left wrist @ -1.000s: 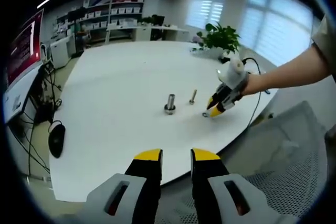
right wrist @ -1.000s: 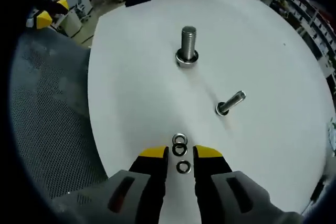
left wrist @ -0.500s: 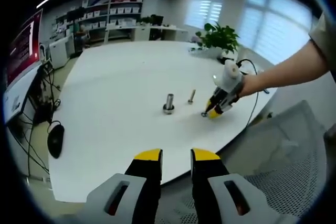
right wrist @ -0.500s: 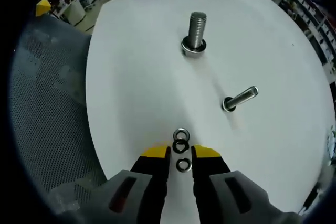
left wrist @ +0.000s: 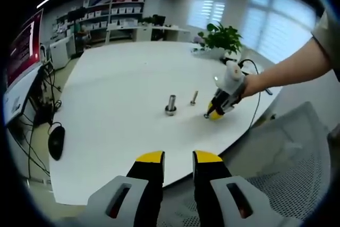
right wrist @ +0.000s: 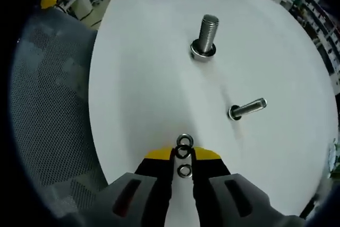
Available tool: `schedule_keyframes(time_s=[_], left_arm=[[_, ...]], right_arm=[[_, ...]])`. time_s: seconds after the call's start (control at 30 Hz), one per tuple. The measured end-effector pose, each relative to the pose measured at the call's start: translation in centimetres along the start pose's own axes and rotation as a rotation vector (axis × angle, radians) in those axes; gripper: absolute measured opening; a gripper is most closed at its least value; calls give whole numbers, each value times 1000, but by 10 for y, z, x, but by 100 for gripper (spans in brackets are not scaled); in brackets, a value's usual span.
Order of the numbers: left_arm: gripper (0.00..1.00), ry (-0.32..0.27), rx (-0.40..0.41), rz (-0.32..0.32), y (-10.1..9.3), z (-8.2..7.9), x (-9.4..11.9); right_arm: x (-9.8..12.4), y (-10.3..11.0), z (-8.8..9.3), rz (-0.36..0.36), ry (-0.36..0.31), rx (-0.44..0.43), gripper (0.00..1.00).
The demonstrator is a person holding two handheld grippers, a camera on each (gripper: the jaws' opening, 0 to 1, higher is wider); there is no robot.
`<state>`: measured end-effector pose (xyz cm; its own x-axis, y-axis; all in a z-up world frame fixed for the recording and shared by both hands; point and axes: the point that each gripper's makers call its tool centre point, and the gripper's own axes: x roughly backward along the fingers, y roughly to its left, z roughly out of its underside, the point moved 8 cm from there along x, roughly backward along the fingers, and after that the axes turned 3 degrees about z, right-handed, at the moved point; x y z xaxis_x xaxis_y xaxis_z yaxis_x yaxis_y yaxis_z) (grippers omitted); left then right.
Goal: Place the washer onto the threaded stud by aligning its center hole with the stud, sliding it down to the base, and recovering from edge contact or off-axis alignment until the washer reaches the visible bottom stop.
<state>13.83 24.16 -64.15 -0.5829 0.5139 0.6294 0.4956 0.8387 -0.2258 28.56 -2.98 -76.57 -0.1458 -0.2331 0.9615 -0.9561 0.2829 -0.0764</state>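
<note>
An upright threaded stud (right wrist: 205,34) stands on its wide head on the white table (right wrist: 138,83), with a smaller bolt (right wrist: 247,109) lying on its side to its right. Three washers (right wrist: 184,153) lie in a short row at the table's near edge. My right gripper (right wrist: 183,157) is down over them, jaws narrowly open and close on either side of the middle washer. In the left gripper view, the right gripper (left wrist: 212,113), held by a person's hand, touches down right of the stud (left wrist: 170,104) and small bolt (left wrist: 194,98). My left gripper (left wrist: 178,158) hovers open off the table's near edge, holding nothing.
A grey mesh chair (left wrist: 297,152) sits by the table edge, also seen as mesh (right wrist: 48,104) left of the table. A black mouse (left wrist: 57,141), cables and a monitor (left wrist: 21,62) are at the left. A potted plant (left wrist: 223,36) stands at the table's far side.
My right gripper has come down closer over the washers and its jaws have narrowed around the middle one. The left gripper has stayed put.
</note>
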Motion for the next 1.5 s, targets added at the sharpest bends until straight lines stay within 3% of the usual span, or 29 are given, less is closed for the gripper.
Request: schedule_keyframes(time_s=[0.17, 0.37, 0.63, 1.1, 1.5], left_arm=[[19, -1, 7, -5, 1, 0, 0], [19, -4, 6, -5, 1, 0, 0], [19, -7, 7, -9, 1, 0, 1], [19, -17, 16, -16, 2, -1, 1], [19, -16, 20, -23, 2, -1, 2]], right_arm=[[1, 0, -1, 5, 9, -31, 15], [2, 0, 4, 22, -32, -106, 14], [11, -1, 5, 53, -28, -124, 13], [59, -37, -32, 150, -183, -199, 13], [57, -57, -51, 158, -152, -130, 13]])
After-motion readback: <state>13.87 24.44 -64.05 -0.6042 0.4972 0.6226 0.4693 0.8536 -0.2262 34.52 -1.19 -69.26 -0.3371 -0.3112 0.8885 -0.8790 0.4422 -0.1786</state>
